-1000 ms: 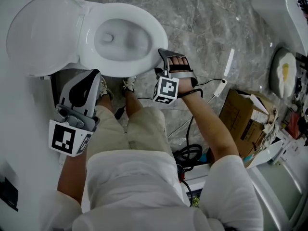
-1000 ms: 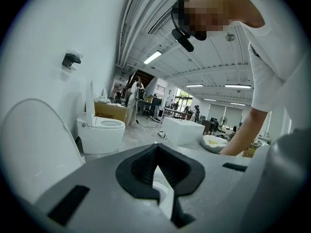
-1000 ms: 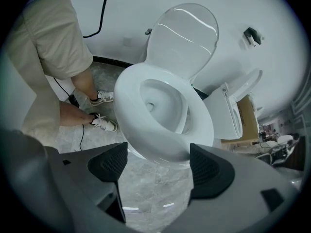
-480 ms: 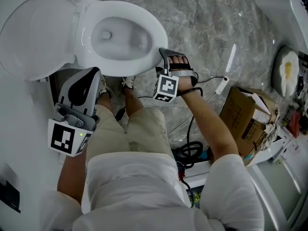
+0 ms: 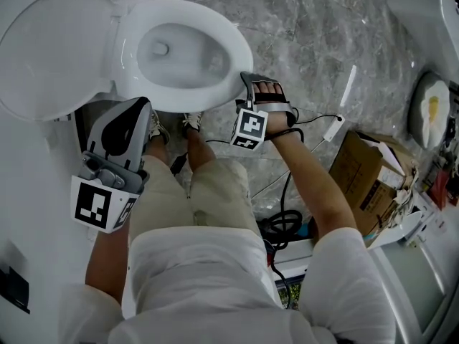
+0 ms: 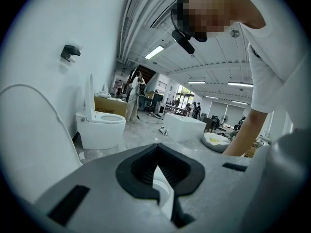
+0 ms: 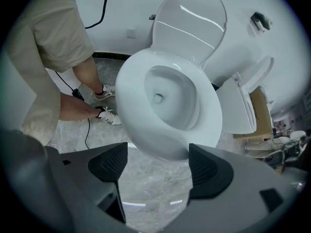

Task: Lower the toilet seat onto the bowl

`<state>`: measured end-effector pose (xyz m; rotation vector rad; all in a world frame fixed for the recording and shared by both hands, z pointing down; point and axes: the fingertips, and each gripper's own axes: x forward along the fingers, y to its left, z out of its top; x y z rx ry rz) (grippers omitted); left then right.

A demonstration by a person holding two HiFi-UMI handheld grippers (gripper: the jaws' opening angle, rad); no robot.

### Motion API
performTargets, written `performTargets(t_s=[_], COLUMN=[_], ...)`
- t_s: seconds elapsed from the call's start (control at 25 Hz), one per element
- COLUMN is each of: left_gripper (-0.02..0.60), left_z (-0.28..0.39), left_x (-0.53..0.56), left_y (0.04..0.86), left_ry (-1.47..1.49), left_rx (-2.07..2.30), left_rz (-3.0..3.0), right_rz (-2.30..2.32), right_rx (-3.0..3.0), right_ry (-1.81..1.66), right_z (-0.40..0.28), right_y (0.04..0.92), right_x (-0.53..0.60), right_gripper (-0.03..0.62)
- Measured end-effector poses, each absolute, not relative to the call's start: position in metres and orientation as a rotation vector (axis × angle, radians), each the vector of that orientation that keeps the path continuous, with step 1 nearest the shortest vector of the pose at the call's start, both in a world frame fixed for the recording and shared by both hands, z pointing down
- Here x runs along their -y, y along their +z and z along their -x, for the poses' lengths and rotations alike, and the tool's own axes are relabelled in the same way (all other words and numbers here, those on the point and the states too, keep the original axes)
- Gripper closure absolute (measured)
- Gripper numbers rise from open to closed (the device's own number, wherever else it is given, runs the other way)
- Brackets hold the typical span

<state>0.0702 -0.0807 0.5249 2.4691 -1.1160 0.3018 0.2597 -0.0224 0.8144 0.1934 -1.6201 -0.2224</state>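
Note:
A white toilet stands at the top left, its bowl rim [image 5: 231, 49] facing me. Its lid [image 5: 54, 49] is raised against the wall and shows upright as the lid [image 7: 192, 18] in the right gripper view, above the wide white rim [image 7: 131, 96]. I cannot tell whether a seat ring lies on the bowl. My right gripper [image 5: 247, 84] hovers just off the bowl's front edge; it is open, and the right gripper [image 7: 158, 166] has nothing between its pads. My left gripper [image 5: 136, 107] hangs beside the bowl's near side, below the lid. The left gripper [image 6: 158, 171] has its pads closed together and touches nothing.
My legs and shoes [image 5: 190, 124] stand close under the bowl. Black cables [image 5: 283, 224] lie on the marble floor beside a cardboard box [image 5: 369, 178]. A white basin [image 5: 427, 110] sits at the far right. Another toilet [image 6: 99, 125] stands further along the wall.
Almost nothing: the head view has drifted slightly, and both grippers keep about the same places by the bowl.

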Motion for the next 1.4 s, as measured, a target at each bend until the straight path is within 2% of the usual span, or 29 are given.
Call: performTargets(t_s=[0.68,1.4], left_gripper=[0.581,0.581], left_z=[-0.074,-0.046], left_x=[0.085,0.08], left_y=[0.553,0.571], left_ry=[0.348,0.37], left_rx=[1.096,1.108], left_rz=[-2.432,-2.357], right_rz=[-0.159,-0.12], right_rx=[1.588,1.515], right_ry=[-0.171,-0.083], right_z=[-0.27,-0.273], right_y=[0.862,0.898], right_x=[0.023,0.022], right_gripper=[0.22,0.218])
